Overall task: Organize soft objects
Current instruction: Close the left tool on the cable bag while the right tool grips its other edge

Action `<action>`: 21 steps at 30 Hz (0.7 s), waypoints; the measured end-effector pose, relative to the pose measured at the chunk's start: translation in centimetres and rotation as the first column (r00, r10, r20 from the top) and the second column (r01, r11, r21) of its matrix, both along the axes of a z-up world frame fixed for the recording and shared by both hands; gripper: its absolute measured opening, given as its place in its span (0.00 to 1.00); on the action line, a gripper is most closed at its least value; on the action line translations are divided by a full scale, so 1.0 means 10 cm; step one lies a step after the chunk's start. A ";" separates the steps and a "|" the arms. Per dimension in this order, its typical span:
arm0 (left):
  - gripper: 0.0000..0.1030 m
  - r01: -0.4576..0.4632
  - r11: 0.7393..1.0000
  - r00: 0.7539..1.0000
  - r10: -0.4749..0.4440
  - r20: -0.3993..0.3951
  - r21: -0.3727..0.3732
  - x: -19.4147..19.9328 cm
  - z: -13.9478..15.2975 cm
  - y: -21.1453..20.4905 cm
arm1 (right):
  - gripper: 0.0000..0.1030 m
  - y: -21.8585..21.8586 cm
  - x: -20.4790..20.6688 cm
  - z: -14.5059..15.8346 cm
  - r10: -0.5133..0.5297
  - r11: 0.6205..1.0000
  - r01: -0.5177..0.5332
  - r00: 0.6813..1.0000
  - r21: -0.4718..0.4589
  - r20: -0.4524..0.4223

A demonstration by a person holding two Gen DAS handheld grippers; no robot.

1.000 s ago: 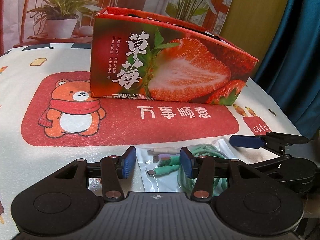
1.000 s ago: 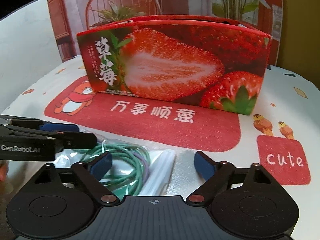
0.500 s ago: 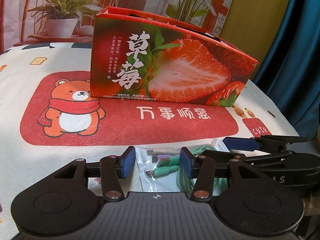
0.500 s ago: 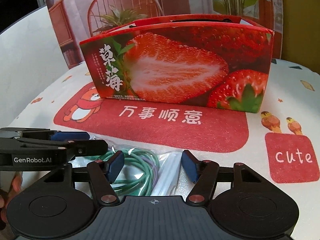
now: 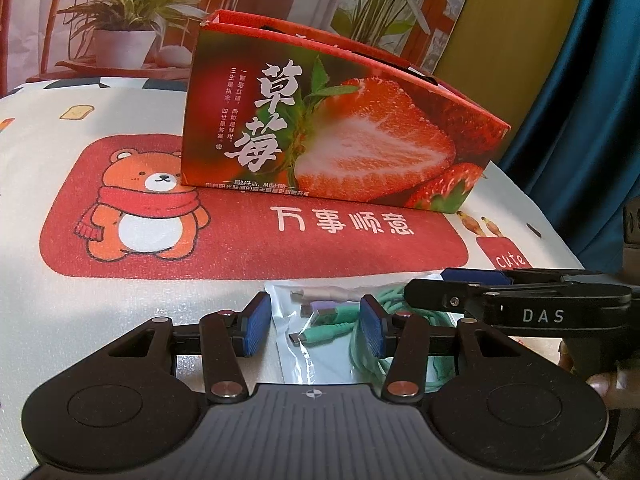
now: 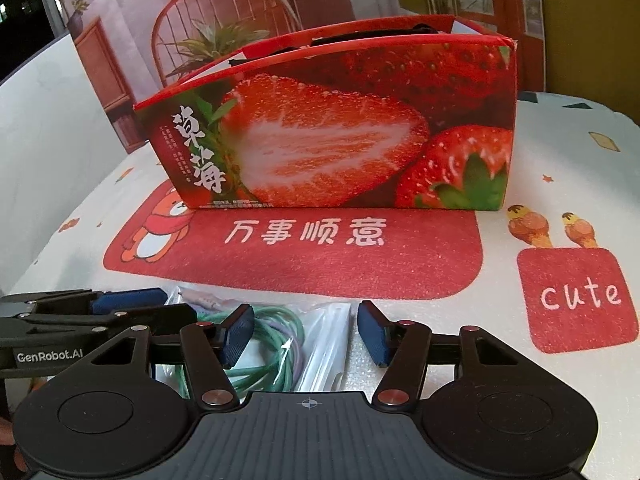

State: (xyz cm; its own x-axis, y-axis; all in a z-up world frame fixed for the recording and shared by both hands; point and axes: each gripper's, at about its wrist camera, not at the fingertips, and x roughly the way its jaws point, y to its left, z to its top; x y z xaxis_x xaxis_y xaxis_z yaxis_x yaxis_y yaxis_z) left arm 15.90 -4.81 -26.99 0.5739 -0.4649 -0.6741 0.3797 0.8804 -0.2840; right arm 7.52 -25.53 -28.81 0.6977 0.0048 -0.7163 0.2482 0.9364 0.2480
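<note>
**Bagged cable flanked by both grippers in front of the strawberry box**

A clear plastic bag (image 5: 320,332) holding a coiled green cable (image 6: 276,344) is laid flat on the printed table mat (image 5: 120,280), near its front edge. The bag's left part is straddled by the left gripper (image 5: 316,330), its jaws half open with no pad seen pressing. The right part is straddled by the right gripper (image 6: 306,338), whose jaws have just been closing, pads apparently short of contact. A strawberry box (image 6: 340,128) stands behind.
</note>
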 end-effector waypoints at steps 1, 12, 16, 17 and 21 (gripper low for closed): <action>0.49 0.002 1.000 1.000 -0.002 0.002 0.002 0.00 0.00 0.00 | 0.53 0.00 0.01 0.00 0.001 1.000 -0.001 1.000 0.000 -0.003; 0.49 0.014 1.000 0.999 -0.015 -0.044 -0.016 0.03 0.04 0.06 | 0.54 0.04 -0.17 0.10 0.009 1.000 -0.006 0.993 0.023 -0.119; 0.49 0.027 0.999 0.995 -0.029 -0.093 -0.028 -0.03 0.07 0.12 | 0.53 0.06 -0.18 0.11 0.011 1.000 -0.009 0.992 0.017 -0.125; 0.49 0.029 0.999 0.994 -0.032 -0.102 -0.029 -0.05 0.07 0.12 | 0.53 0.07 -0.18 0.11 0.011 1.000 -0.010 0.992 0.010 -0.126; 0.49 0.035 0.999 0.994 -0.037 -0.107 -0.015 -0.09 0.08 0.10 | 0.53 0.12 -0.17 0.10 0.027 1.000 -0.029 0.992 -0.008 -0.126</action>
